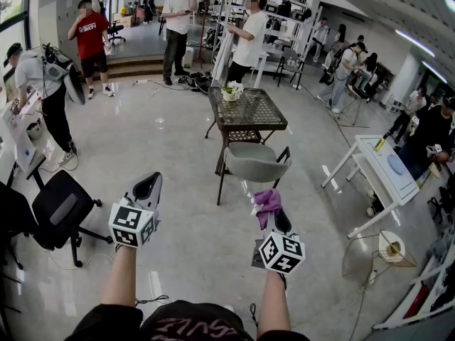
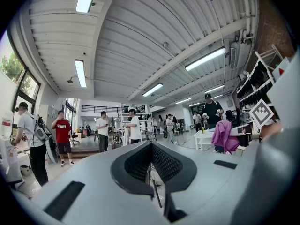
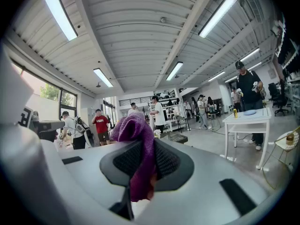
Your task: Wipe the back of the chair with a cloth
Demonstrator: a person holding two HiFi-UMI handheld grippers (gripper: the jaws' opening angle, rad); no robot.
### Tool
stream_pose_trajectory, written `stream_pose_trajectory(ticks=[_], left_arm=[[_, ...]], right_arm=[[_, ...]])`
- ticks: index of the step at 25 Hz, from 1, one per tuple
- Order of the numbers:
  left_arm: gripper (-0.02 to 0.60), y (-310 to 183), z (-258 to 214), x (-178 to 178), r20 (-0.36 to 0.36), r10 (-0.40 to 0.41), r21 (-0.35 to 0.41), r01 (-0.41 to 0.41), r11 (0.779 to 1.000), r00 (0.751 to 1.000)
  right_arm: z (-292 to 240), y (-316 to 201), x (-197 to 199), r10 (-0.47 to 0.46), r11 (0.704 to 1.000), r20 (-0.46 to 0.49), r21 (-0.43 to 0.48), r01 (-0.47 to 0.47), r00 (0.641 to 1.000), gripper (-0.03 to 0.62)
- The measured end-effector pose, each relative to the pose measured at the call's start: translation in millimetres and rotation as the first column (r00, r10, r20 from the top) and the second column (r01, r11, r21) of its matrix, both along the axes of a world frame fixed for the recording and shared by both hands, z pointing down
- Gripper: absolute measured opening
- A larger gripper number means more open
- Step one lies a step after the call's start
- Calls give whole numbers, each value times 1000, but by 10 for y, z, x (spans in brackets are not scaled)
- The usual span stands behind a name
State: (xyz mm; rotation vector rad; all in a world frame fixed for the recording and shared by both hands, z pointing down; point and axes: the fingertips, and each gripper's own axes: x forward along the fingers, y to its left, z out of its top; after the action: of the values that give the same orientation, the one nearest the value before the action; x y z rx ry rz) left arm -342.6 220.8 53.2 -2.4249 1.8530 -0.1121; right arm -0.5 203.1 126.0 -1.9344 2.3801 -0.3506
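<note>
Right gripper (image 3: 139,165) clamps a crumpled, fuzzy purple cloth (image 3: 136,130) near the grey chair (image 1: 254,163).

- Chair (image 1: 254,163): mid-floor, ahead of both grippers and well apart from them.
- Mesh table (image 1: 264,112): just behind the chair, with a plant pot (image 1: 231,91) on its far left corner.
- Office chair (image 1: 62,206): to the left, near the left gripper (image 1: 149,185).
- White table (image 1: 387,168): to the right, with a small side table (image 1: 389,248) on its near side.
- Cloth (image 1: 267,199): clamped between the jaws of the right gripper (image 1: 274,216) and bunched beyond their tips.
- People: standing behind the mesh table.
</note>
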Motion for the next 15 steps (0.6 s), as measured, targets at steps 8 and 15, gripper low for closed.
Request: stream_pose_trajectory(ticks=[8,15], left_arm=[[9,1,29,-180,4,21,1,-21,1000,1000],[9,3,96,-352,20,49,-11,-49,999,999]], right_arm=[[15,47,-213,16,1000,-15,3,-16,1000,75],[3,149,-439,30,999,-19,30,-29,999,77]])
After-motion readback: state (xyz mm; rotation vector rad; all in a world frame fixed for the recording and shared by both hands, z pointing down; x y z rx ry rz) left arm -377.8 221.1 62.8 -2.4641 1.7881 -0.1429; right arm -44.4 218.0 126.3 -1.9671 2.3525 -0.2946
